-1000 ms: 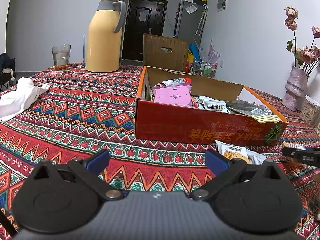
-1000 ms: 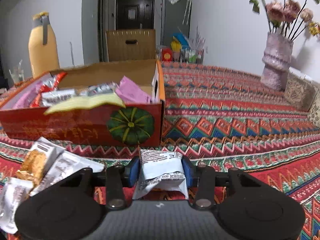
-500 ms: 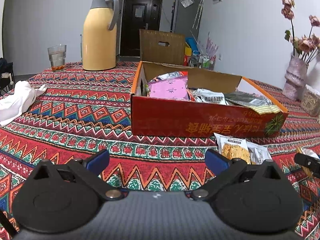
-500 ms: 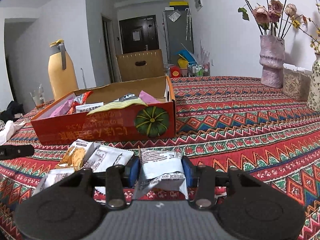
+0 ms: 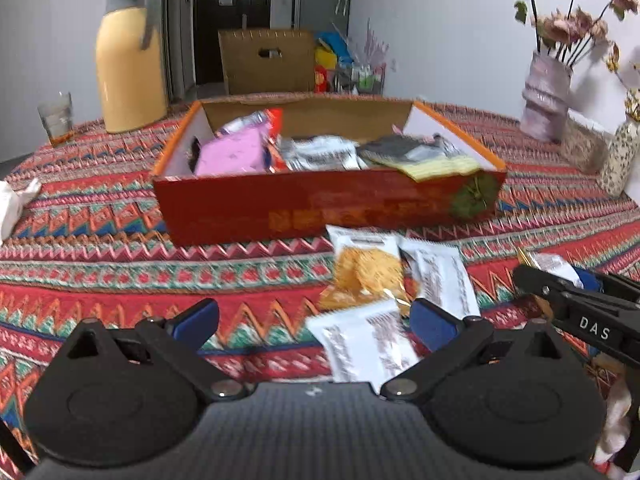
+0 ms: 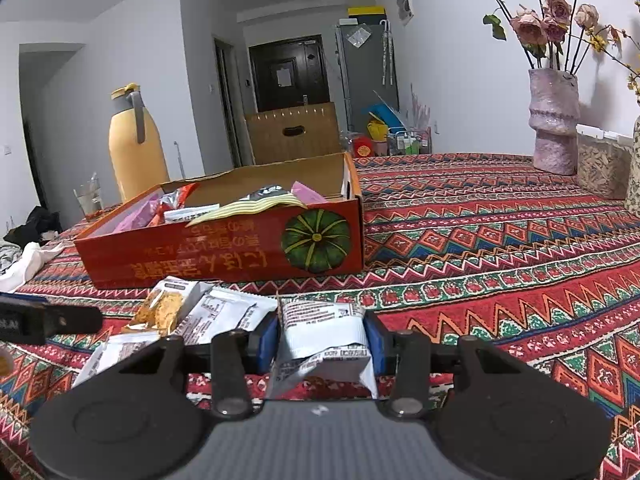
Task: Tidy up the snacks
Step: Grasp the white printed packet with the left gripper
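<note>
Right gripper (image 6: 322, 338) clamped on white snack packet (image 6: 324, 340), blue pads pressing both sides, packet crumpled, held above patterned tablecloth (image 6: 500, 240). Left gripper (image 5: 314, 318) jaws wide, nothing between pads, hovering over loose packets (image 5: 368, 276) lying on cloth. Loose pile at 6 o'clock of red box (image 5: 320, 208), just beside its front wall. Box holds pink, silver, yellow packets. Yellow thermos (image 5: 128, 60) at 10 o'clock of box, glass (image 5: 56, 118) beside it. Vase (image 6: 554, 120) at 2 o'clock, well apart.

Dim indoor light; left view motion-blurred, both fisheye-warped at edges.
</note>
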A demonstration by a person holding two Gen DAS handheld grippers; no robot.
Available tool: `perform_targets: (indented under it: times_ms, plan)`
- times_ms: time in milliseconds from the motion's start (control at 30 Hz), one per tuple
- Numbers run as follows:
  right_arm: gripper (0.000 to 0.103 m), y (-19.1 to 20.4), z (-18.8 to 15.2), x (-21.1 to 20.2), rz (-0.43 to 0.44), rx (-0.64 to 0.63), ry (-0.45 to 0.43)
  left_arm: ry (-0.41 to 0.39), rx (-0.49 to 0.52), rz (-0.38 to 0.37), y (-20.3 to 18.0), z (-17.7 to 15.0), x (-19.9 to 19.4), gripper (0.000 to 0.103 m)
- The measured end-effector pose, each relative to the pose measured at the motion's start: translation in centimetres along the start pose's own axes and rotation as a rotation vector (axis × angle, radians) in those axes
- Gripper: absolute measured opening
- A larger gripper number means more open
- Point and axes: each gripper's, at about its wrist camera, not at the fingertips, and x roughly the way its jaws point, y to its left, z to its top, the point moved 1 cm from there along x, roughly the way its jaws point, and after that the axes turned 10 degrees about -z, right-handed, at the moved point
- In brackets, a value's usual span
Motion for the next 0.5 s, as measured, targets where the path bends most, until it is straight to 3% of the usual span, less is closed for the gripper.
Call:
perform_targets:
  times_ms: [300,500]
  plan:
    - [0.045,0.1,-0.1,-0.2,0.029,-0.002,-0.016,0.108,-0.031,0.030,-1.7,-0.8,2.6,0.103]
    - [0.045,0.1,-0.2,-0.4,0.039,-0.006,-0.024,0.118,-0.011,0.057,-2.4,-1.4,3.2,0.103]
